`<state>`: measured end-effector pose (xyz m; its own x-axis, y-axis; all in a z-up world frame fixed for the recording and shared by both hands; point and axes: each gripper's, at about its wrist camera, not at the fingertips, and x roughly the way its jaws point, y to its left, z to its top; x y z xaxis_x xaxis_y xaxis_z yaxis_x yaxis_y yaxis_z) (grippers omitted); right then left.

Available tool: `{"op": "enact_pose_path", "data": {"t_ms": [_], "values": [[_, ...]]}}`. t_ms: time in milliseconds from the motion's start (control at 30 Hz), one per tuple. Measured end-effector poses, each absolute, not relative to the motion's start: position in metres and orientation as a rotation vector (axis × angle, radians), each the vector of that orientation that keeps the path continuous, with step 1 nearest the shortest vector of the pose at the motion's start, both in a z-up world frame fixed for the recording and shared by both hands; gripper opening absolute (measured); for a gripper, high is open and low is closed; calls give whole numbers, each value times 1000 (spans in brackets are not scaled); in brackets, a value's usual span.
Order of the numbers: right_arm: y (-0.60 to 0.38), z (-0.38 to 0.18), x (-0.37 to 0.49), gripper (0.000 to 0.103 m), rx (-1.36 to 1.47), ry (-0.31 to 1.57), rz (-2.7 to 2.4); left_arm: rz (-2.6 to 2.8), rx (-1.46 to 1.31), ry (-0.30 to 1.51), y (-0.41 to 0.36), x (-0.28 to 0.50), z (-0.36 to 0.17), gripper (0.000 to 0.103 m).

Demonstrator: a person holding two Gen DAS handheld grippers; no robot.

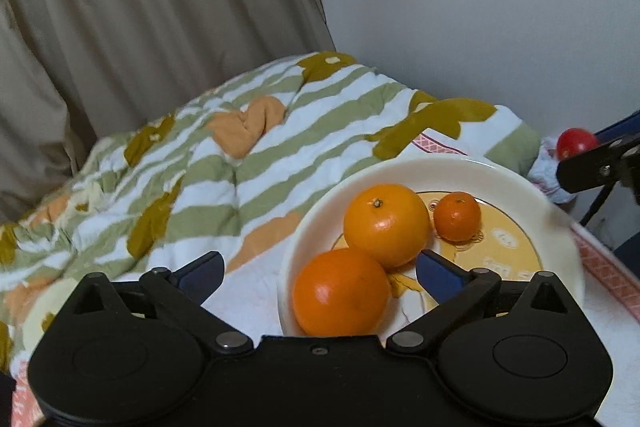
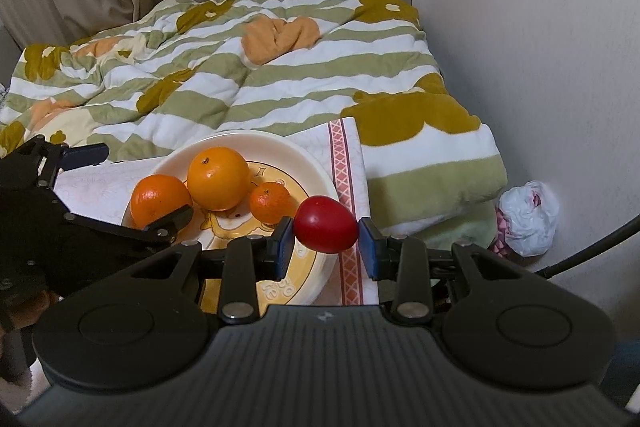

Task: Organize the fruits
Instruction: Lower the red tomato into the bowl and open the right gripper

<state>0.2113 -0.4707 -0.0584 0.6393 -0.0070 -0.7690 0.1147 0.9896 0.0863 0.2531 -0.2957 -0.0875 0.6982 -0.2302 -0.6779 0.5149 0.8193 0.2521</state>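
Three oranges (image 1: 386,225) fill a plate (image 1: 532,199) ahead of the wide-open left gripper (image 1: 320,273); right gripper (image 2: 326,239) clamps one red fruit (image 2: 326,225). Striped quilt (image 2: 240,75), curtain (image 1: 140,7) beyond.

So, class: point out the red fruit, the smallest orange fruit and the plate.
Red fruit (image 2: 326,223), right wrist view, middle of its skin.
Smallest orange fruit (image 1: 457,215), left wrist view, its centre.
Plate (image 1: 400,169), left wrist view, far rim.
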Motion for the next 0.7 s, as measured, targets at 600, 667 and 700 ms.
{"op": "enact_pose_path", "data": {"t_ms": [600, 667, 700], "values": [[-434, -104, 238, 50, -63, 892, 70, -319, 193, 737, -240, 241, -49, 103], [-430, -109, 240, 50, -80, 900, 79, -302, 180, 739, -234, 240, -49, 103], [-428, -110, 241, 50, -95, 901, 80, -299, 170, 743, -232, 240, -50, 103]]}}
